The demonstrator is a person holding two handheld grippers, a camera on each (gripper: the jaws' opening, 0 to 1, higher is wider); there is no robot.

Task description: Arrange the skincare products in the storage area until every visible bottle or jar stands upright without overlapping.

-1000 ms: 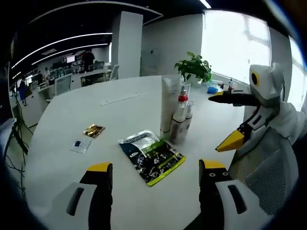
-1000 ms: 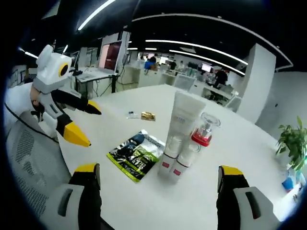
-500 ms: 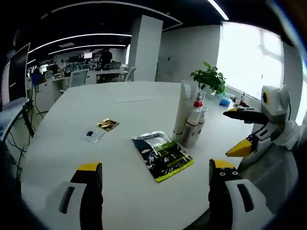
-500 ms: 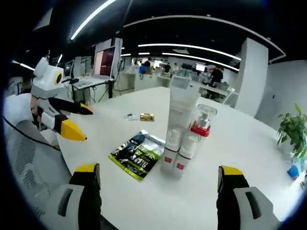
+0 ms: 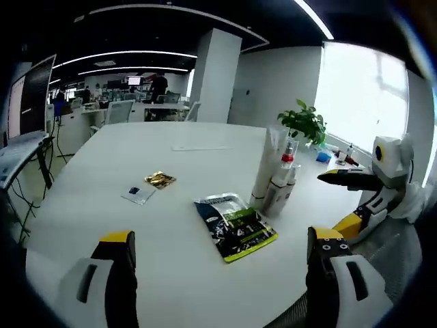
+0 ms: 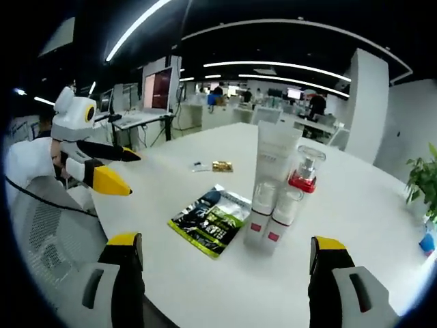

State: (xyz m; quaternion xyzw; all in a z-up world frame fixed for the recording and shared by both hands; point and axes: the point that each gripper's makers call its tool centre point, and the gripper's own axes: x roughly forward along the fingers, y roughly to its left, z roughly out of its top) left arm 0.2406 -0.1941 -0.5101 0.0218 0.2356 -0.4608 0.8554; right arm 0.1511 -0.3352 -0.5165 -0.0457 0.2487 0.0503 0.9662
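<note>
Both tools, the left tool [image 5: 217, 256] and the right tool [image 6: 229, 263], are hovering released and empty over the tabletop [image 5: 102, 178], well short of the products. A tall tube [image 6: 272, 160] and small bottles [image 6: 273, 219] are standing upright beside the flat sachet [image 6: 210, 220]. Judging by this, the arranging is looking nearly done; next calls for checking the cluster for overlap.

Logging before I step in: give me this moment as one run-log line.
left gripper: open, empty | right gripper: open, empty | tall tube and bottles: clustered upright on white table | green sachet: lying flat beside them
</note>
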